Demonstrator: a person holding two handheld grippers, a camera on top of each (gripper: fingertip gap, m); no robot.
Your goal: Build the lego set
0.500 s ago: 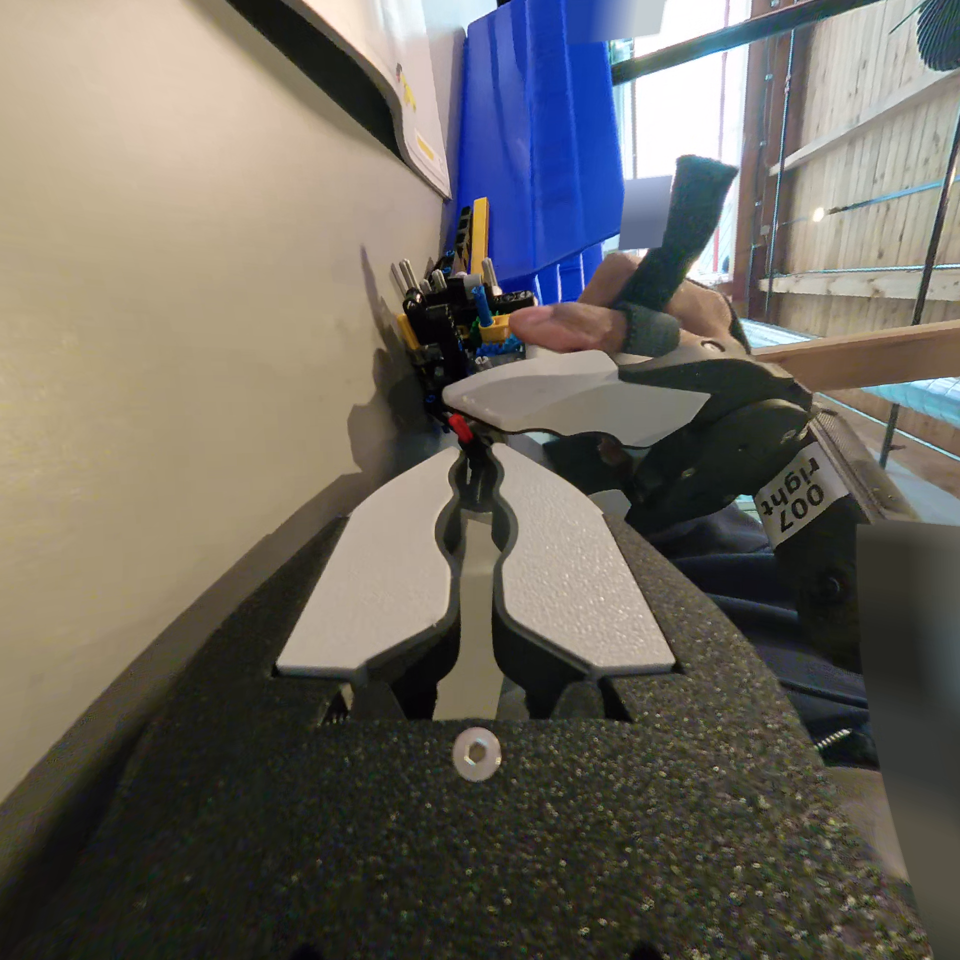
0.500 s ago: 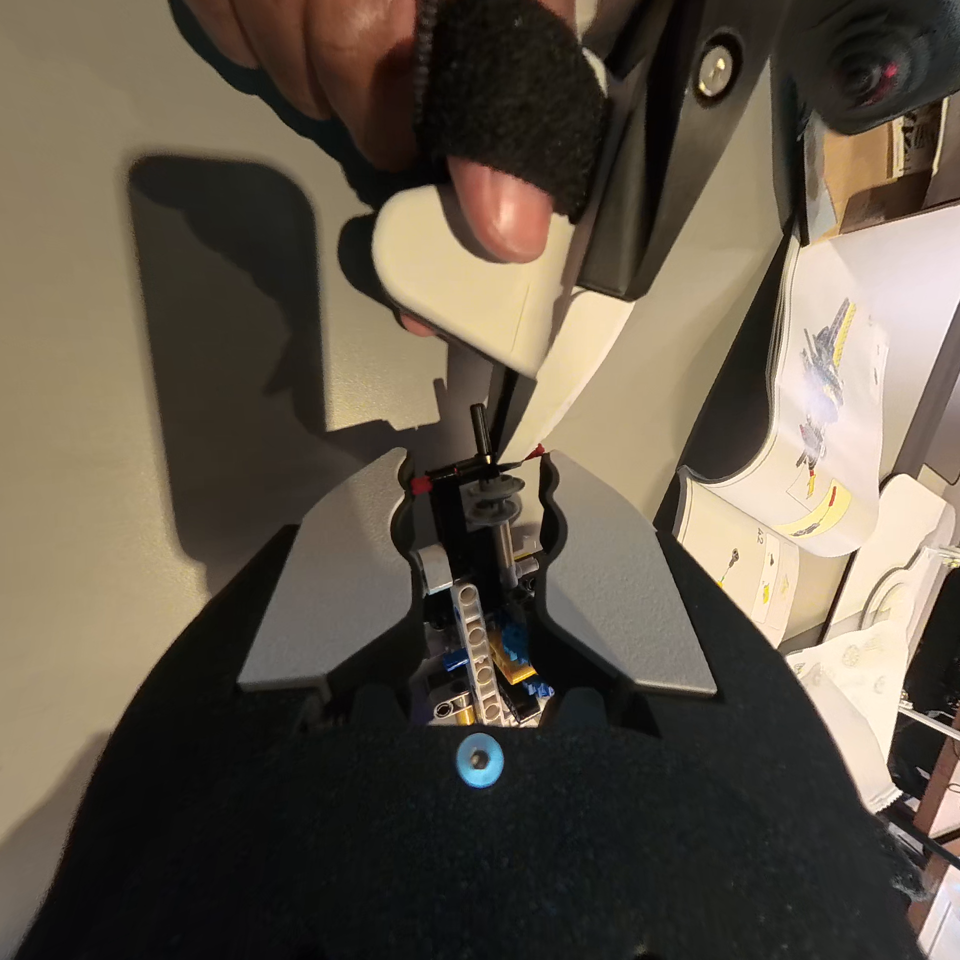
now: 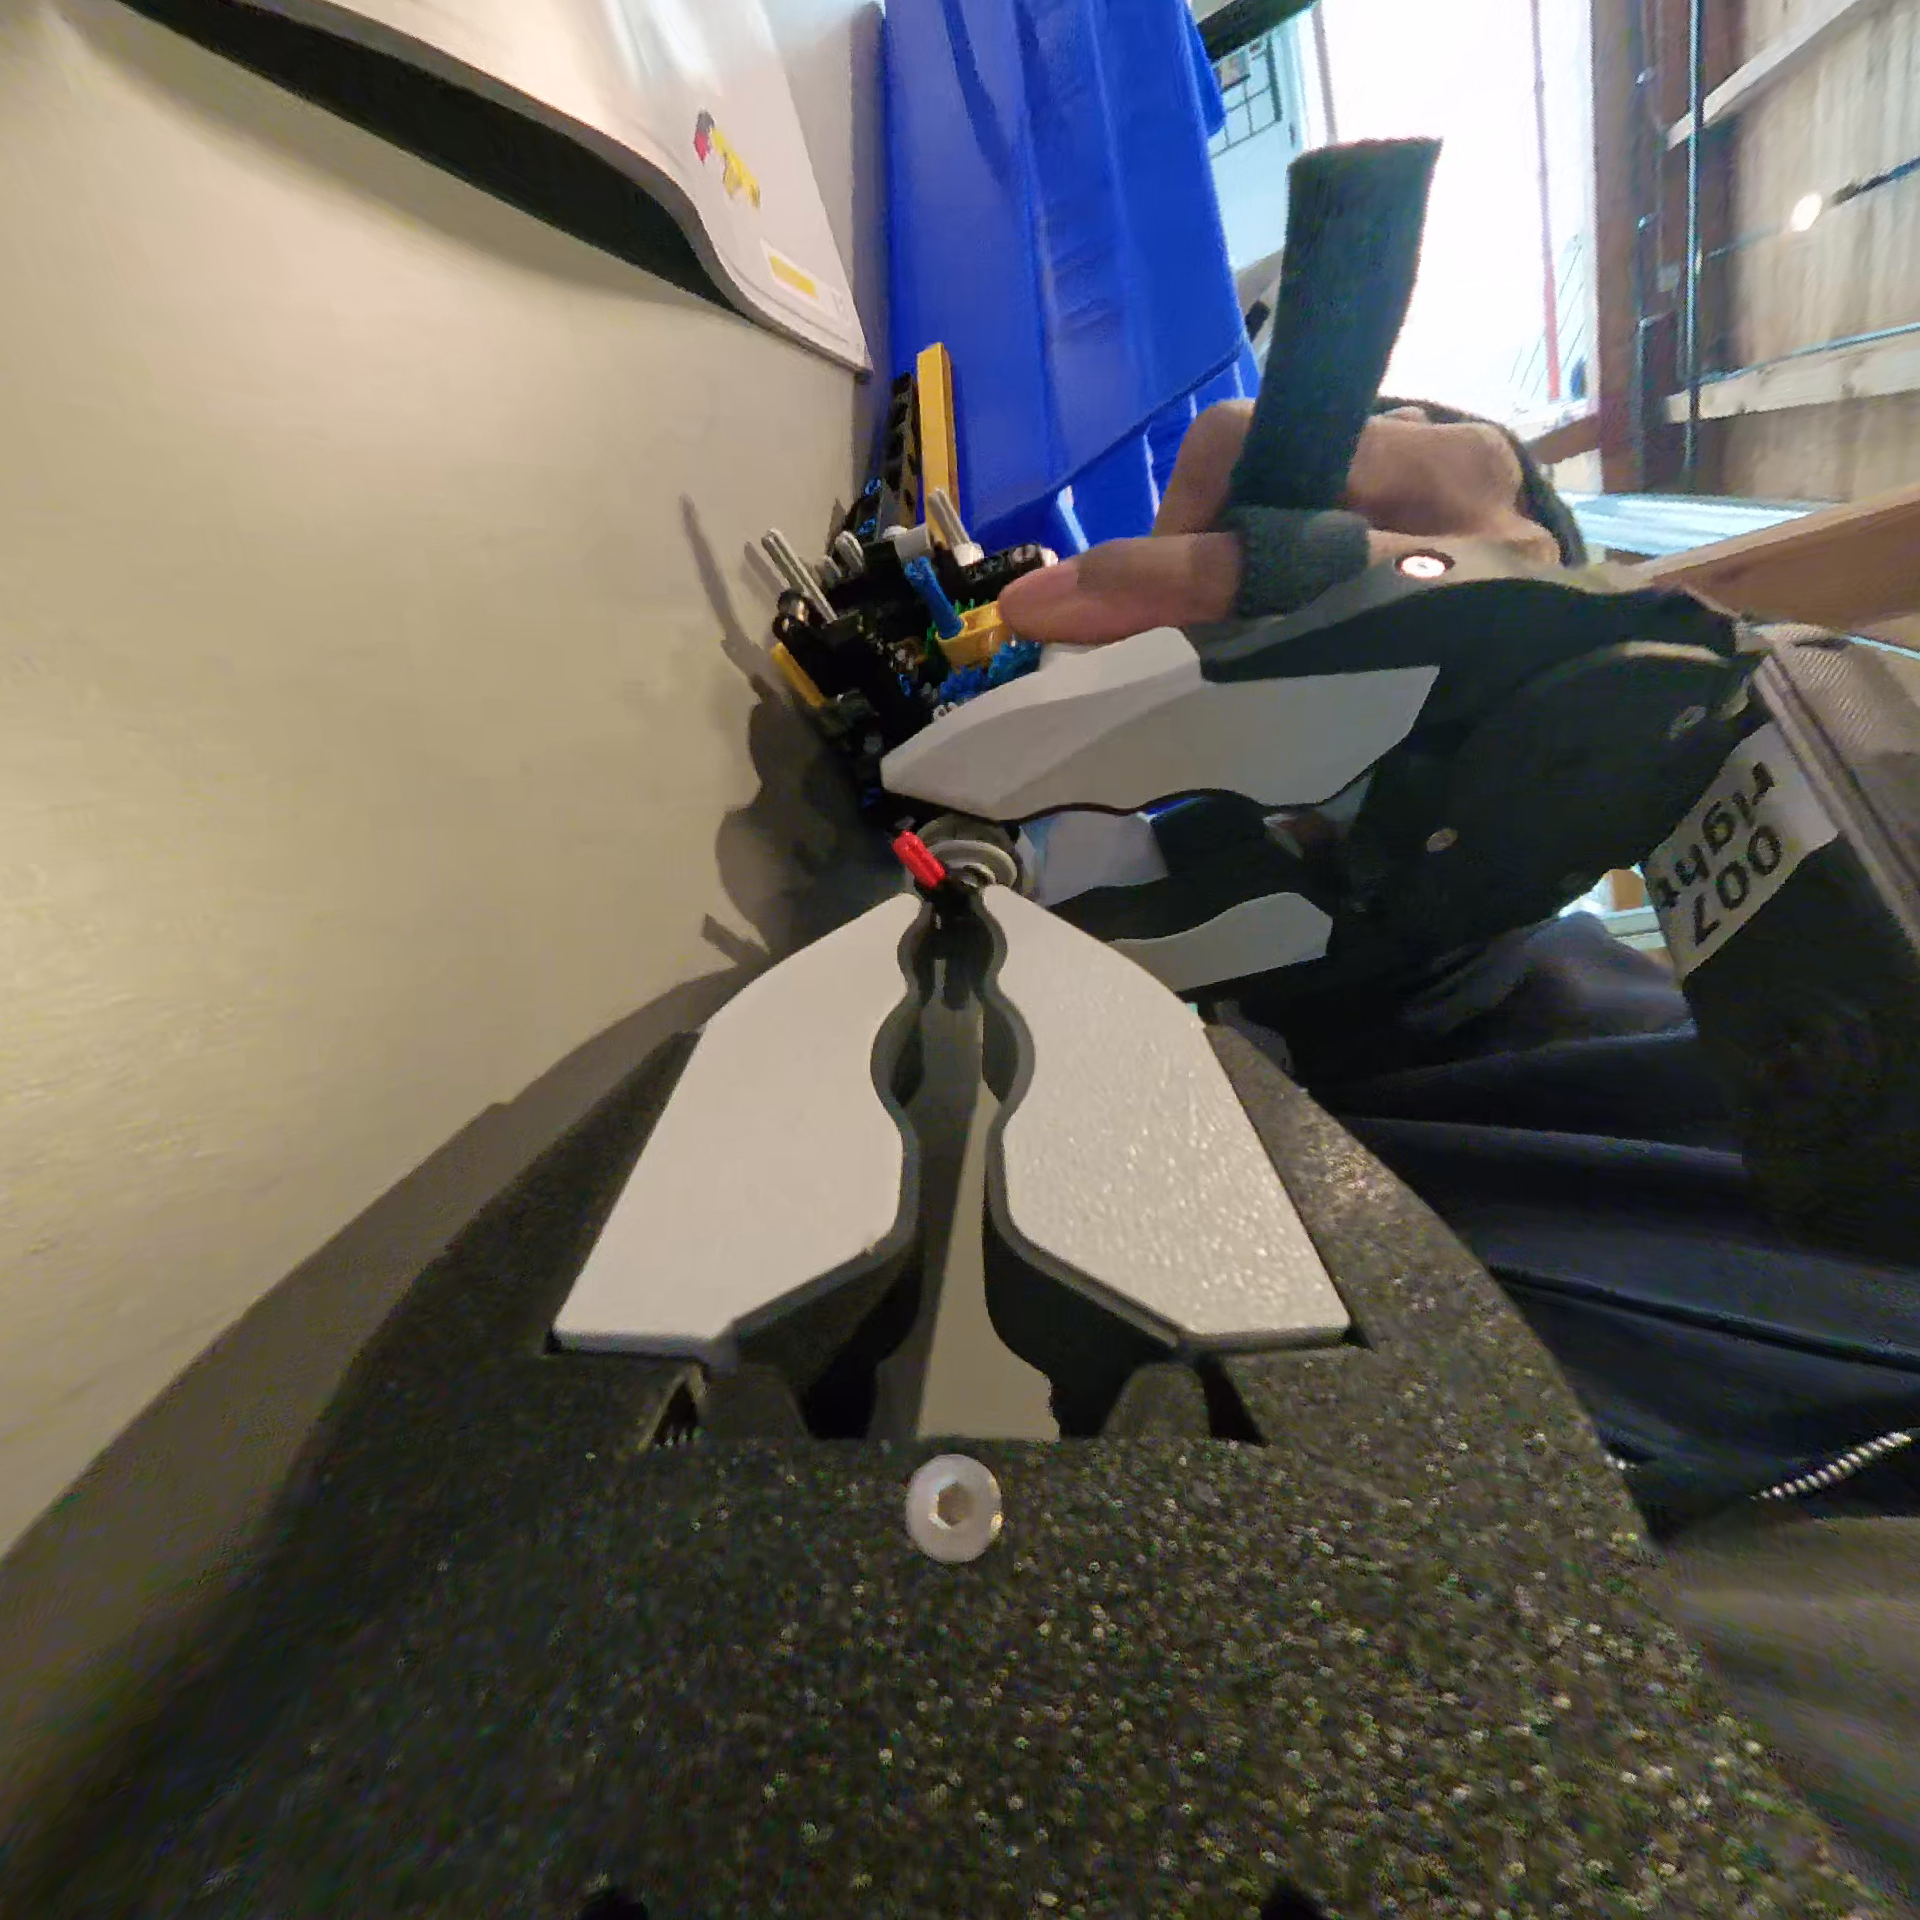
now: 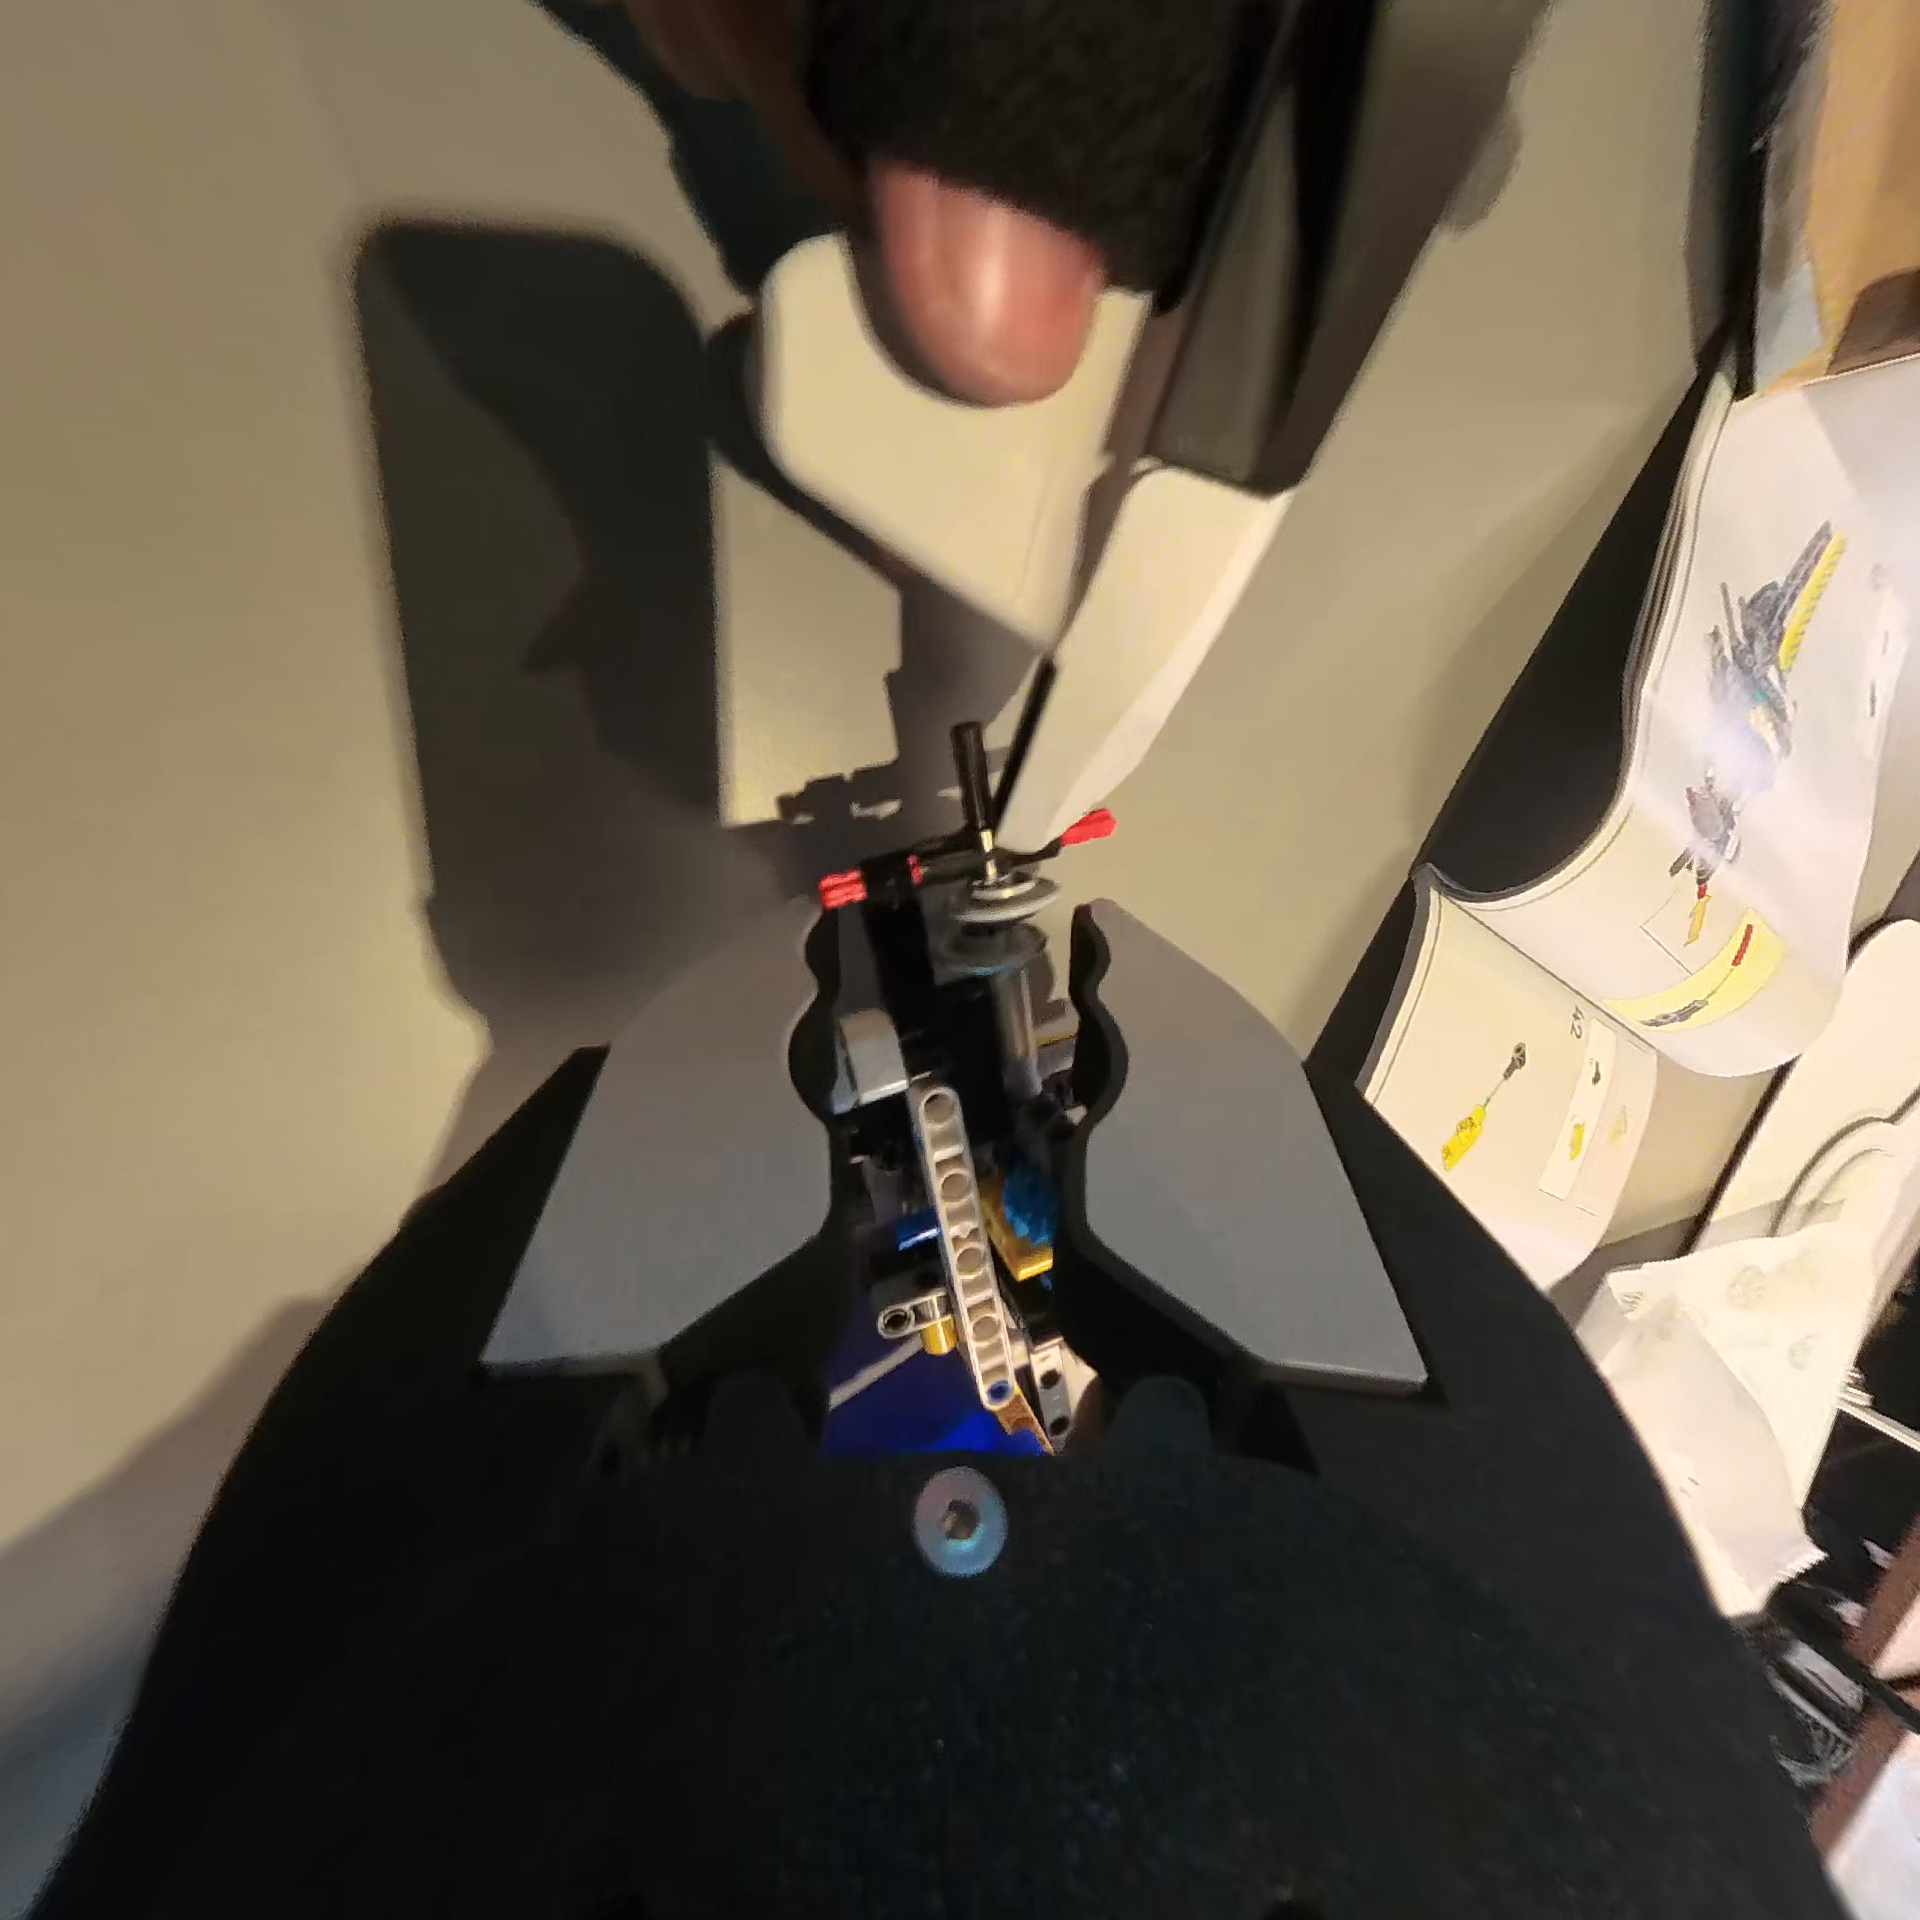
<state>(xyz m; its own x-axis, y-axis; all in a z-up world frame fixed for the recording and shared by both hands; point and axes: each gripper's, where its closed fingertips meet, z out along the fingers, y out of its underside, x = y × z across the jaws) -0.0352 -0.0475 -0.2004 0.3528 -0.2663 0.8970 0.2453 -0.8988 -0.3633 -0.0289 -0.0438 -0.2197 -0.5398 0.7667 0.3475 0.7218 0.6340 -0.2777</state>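
Left wrist view: left gripper is clenched on a thin black rod piece right at its tips. Red tip and grey pulley sit just beyond the tips, clearer than half a second ago, when the right gripper's finger covered them. Right gripper crosses just ahead.

Right wrist view: right gripper grasps the lego model deep between its fingers. Left gripper's tips now sit at the black cross-rod just past the right tips; the red end has swung out to the right. Looks like the rod is being seated; alignment needs care. Instruction booklet lies off right.
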